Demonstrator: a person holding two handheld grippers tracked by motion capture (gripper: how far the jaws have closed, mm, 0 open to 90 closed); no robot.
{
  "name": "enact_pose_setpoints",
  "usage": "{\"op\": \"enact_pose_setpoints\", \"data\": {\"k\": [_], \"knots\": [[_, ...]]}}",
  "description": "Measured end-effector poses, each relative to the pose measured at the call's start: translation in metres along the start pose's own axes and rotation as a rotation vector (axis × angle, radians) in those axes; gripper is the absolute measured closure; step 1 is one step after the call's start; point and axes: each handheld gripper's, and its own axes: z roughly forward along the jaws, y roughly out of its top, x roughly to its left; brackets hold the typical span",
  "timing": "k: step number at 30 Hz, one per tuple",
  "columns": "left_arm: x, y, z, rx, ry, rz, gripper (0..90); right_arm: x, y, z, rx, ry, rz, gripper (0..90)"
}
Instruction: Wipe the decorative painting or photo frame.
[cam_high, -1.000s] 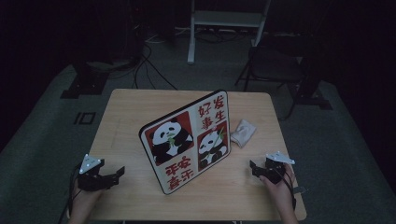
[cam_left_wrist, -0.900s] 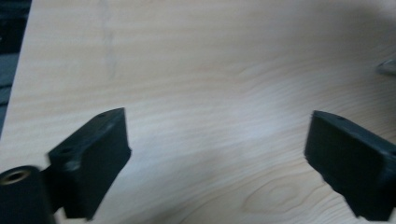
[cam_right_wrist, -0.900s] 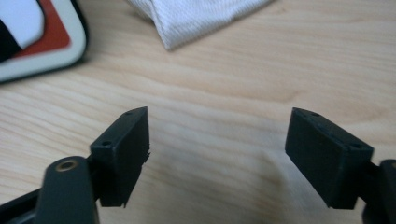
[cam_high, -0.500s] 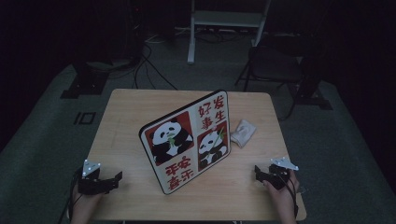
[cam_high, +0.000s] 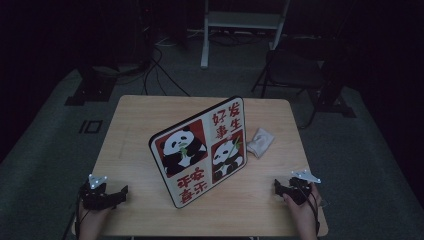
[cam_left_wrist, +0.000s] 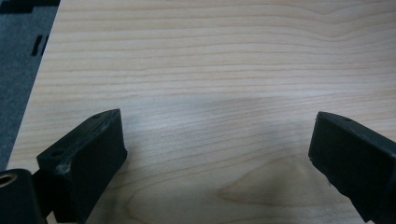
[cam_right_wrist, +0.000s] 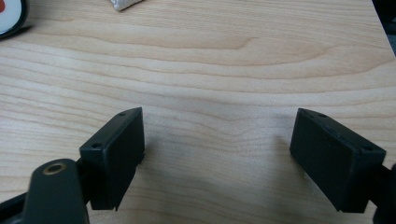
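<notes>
A panda picture board (cam_high: 201, 152) with red Chinese characters stands tilted in the middle of the wooden table (cam_high: 145, 115). A small crumpled white cloth (cam_high: 260, 141) lies to its right; its edge shows at the top of the right gripper view (cam_right_wrist: 123, 3). My left gripper (cam_high: 121, 191) rests open at the table's front left corner, jaws wide apart over bare wood (cam_left_wrist: 215, 154). My right gripper (cam_high: 276, 186) is open near the front right corner, nothing between its jaws (cam_right_wrist: 217, 140).
A dark folding chair (cam_high: 295, 70) stands beyond the table's far right corner. A white metal stand (cam_high: 245, 22) and cables (cam_high: 160, 60) lie on the grey floor behind. The board's rim (cam_right_wrist: 9, 18) shows at the top left of the right gripper view.
Both grippers have drawn back toward the table's front edge, the left one also a little toward the left corner. The board and cloth have not moved.
</notes>
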Motion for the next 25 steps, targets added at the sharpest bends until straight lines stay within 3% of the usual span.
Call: {"op": "enact_pose_setpoints", "data": {"k": [3,7,12,25], "knots": [[0.0000,-0.0008,0.0027,0.008,0.011,0.006,3.1,0.0002,0.0002,0.0004,0.002,0.005,-0.003,15.0],[-0.0012,0.0011,0.0055,0.018,0.058,0.010,3.0,0.0004,0.0004,0.0009,0.006,0.011,-0.013,13.7],[-0.0003,0.0033,0.0078,0.018,0.099,-0.031,2.7,0.0004,0.0004,0.0010,0.006,0.011,-0.014,13.6],[-0.0003,0.0054,0.0097,0.024,0.077,-0.006,2.7,0.0020,0.0022,0.0032,0.014,0.003,-0.005,10.6]]}}
